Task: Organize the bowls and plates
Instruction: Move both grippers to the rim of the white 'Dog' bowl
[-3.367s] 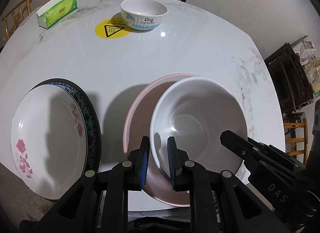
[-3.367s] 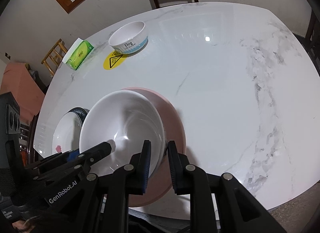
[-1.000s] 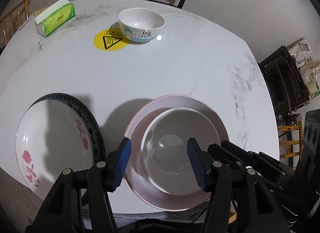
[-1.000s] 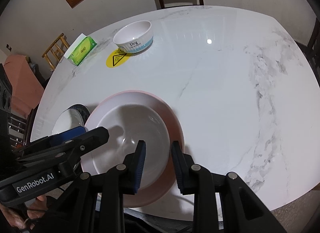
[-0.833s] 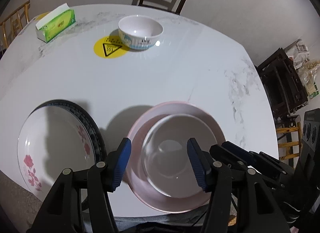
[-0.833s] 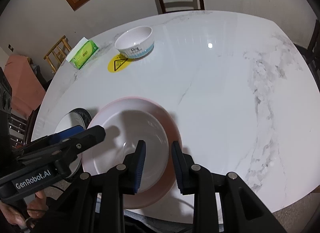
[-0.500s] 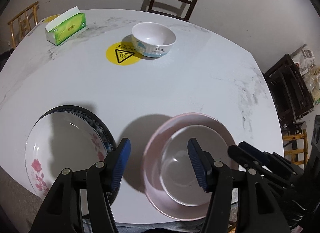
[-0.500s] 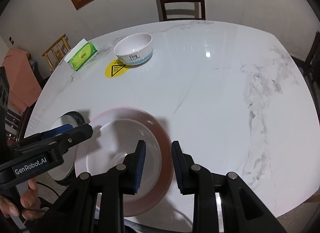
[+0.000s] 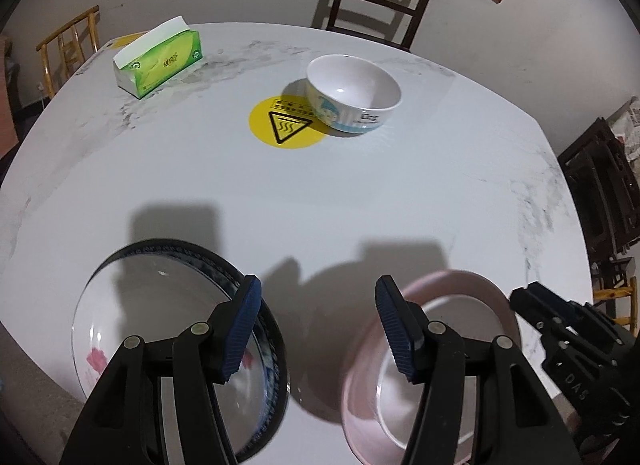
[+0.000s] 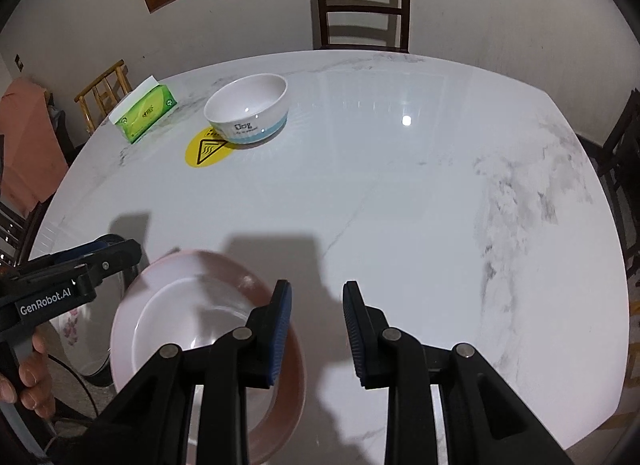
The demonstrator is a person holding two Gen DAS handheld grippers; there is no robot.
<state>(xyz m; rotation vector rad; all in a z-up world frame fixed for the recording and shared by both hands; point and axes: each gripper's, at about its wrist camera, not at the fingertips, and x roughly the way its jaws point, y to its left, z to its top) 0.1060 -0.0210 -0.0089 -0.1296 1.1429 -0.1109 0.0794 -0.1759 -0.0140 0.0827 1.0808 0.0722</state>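
Note:
A white bowl (image 9: 476, 329) sits inside a pink plate (image 9: 460, 279) at the table's near edge; both show in the right wrist view, bowl (image 10: 184, 317) in plate (image 10: 236, 269). A floral white plate (image 9: 160, 313) lies on a dark-rimmed plate (image 9: 224, 265) to the left. A small white bowl with a blue band (image 9: 354, 95) stands far back, also in the right wrist view (image 10: 248, 109). My left gripper (image 9: 318, 301) is open and empty above the gap between the stacks. My right gripper (image 10: 316, 301) is open and empty, right of the pink plate.
A green tissue box (image 9: 158, 59) lies at the far left of the white marble table (image 10: 400, 201). A yellow warning sticker (image 9: 286, 127) is beside the small bowl. A dark wooden chair (image 10: 360, 5) stands behind the table.
Both grippers let go of the white bowl, which now rests in the pink plate. Both have opened, risen and pulled back; the right one has opened wider.

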